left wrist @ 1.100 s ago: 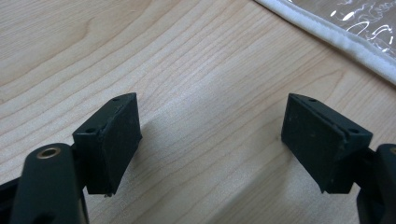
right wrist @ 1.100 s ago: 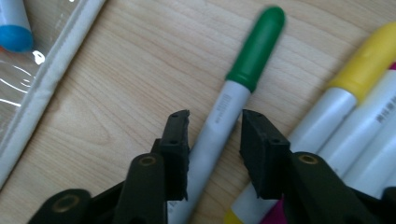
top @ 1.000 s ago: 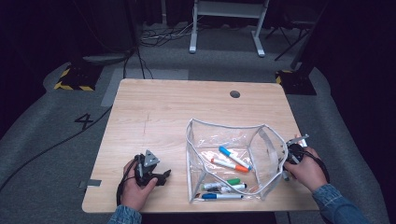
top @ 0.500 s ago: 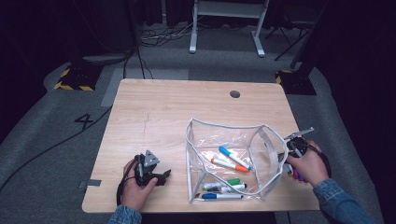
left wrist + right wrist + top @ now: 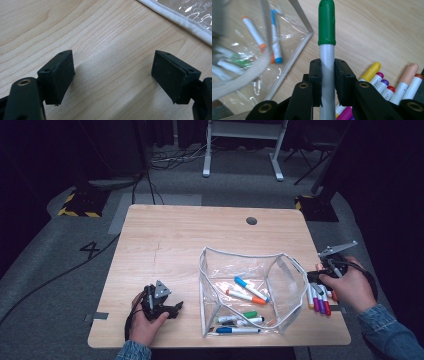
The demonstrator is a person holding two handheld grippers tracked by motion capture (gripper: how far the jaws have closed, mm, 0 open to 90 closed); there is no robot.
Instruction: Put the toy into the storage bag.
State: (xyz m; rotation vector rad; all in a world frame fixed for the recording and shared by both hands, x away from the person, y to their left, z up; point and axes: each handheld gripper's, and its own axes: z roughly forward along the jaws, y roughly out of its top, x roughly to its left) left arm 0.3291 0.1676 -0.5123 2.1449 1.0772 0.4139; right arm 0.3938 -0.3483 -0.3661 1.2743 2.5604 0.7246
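Note:
A clear plastic pouch (image 5: 250,290) with a white rim stands open on the wooden table (image 5: 190,245), with several markers (image 5: 245,295) inside. My right gripper (image 5: 327,75) is shut on a green-capped marker (image 5: 327,30), lifted above the table just right of the pouch (image 5: 287,62). Below it lies a row of loose markers (image 5: 387,82), also seen at the table's right edge as loose markers (image 5: 319,299). In the high view my right gripper (image 5: 327,270) sits in the person's hand. My left gripper (image 5: 172,309) rests low at the front left, its jaws open over bare wood (image 5: 112,67) with nothing between them.
A round cable hole (image 5: 251,220) sits near the table's far edge. The pouch's white rim (image 5: 180,17) crosses the top right of the left gripper view. Cables and a white stand (image 5: 242,145) are on the floor beyond the table.
My right gripper has closed on the green-capped marker and risen off the table beside the pouch. The left gripper has stayed where it was.

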